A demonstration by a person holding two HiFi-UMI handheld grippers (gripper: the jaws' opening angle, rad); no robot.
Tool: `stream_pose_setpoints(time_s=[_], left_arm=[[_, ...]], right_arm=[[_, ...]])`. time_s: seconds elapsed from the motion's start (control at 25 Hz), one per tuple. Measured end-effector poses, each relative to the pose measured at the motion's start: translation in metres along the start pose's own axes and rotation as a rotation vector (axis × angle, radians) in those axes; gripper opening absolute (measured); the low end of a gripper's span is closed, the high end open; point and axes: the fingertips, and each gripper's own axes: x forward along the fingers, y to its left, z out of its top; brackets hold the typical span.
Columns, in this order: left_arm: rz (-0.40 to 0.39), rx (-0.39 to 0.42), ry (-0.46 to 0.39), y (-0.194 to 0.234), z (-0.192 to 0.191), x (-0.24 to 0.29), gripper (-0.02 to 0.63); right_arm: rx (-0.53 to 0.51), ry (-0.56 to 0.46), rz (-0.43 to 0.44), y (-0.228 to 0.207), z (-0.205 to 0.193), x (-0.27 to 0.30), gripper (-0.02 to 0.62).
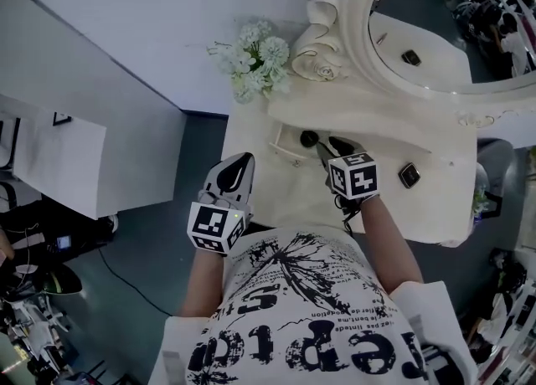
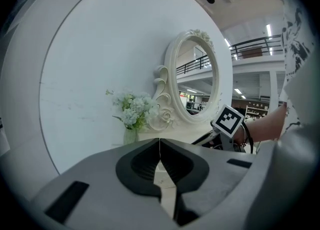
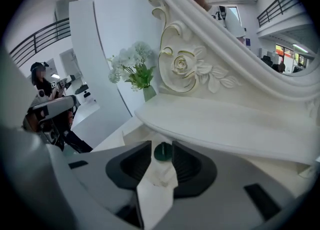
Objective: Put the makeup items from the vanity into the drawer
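Straddling a dark round item (image 3: 162, 152), right gripper (image 3: 161, 147) fingers stand apart; left gripper (image 2: 160, 148) fingers touch.

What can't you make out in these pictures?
Drawer inside: head view, mostly covered by the right gripper and the vanity top.
Round item: right gripper view, too dark and small to identify.
Square item: head view, too small to identify.

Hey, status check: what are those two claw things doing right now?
Left gripper shut, empty. Right gripper open, fingers flanking a dark round item in the open drawer. Black compact waiting on the vanity top.
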Motion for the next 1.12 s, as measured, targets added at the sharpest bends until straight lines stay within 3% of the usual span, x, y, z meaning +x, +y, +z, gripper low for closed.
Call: stream_pose_setpoints(time_s=[0.28,0.68,0.84,1.12], left_arm=[[-0.111,0.029,-0.001,-0.041,0.007,0.033,0.021],[-0.286,0.078,0.055,-0.123,0.0,0.075,0.021],[-0.305,0.083,0.087,-0.139,-0.008,0.079,0.021],[-0.275,0.071,0.127,-0.145,-0.023,0.077,0.021]], right_arm=[[0.05,-0.01,-0.079,-0.042,-0.031,-0.041,0.138],[0.204,0.102,-0.184,-0.109,-0.139,-0.085,0.138],[0.229,0.138,-0.181,-0.117,-0.165,-0.084,0.138],[0.18,0.219,-0.157,-0.12,-0.188,-0.069,0.137]])
